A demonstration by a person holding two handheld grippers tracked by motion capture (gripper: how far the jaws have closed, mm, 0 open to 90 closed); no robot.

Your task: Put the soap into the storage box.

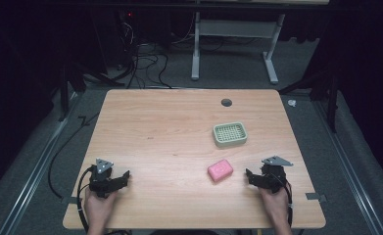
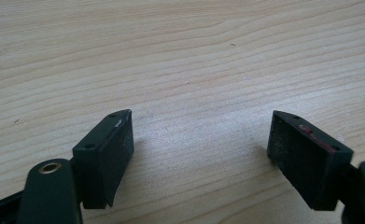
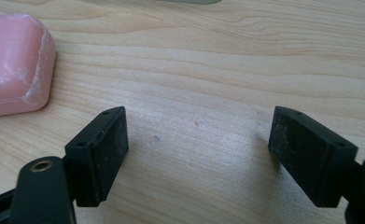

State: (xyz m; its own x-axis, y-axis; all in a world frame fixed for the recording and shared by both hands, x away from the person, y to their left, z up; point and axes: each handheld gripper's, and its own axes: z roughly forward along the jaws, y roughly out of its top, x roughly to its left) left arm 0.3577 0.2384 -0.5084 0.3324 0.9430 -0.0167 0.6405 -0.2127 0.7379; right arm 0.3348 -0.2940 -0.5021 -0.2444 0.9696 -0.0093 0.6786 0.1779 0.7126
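Observation:
A pink bar of soap [image 1: 220, 170] lies flat on the wooden table [image 1: 169, 132], right of centre near the front. Behind it sits a pale green soap dish [image 1: 229, 133] with a slotted top. My right gripper [image 1: 249, 176] rests on the table just right of the soap, open, with bare wood between its jaws. In the right gripper view the soap [image 3: 14, 63] lies at the upper left, beyond the left jaw, and the gripper [image 3: 196, 135] holds nothing. My left gripper [image 1: 125, 177] rests near the front left, open over bare wood [image 2: 199, 135].
A dark round grommet hole [image 1: 226, 102] sits near the table's far edge. Beyond the table stand a white desk frame [image 1: 235, 44] and tangled cables [image 1: 145, 58] on the grey floor. A black cable [image 1: 64, 152] runs along the table's left side.

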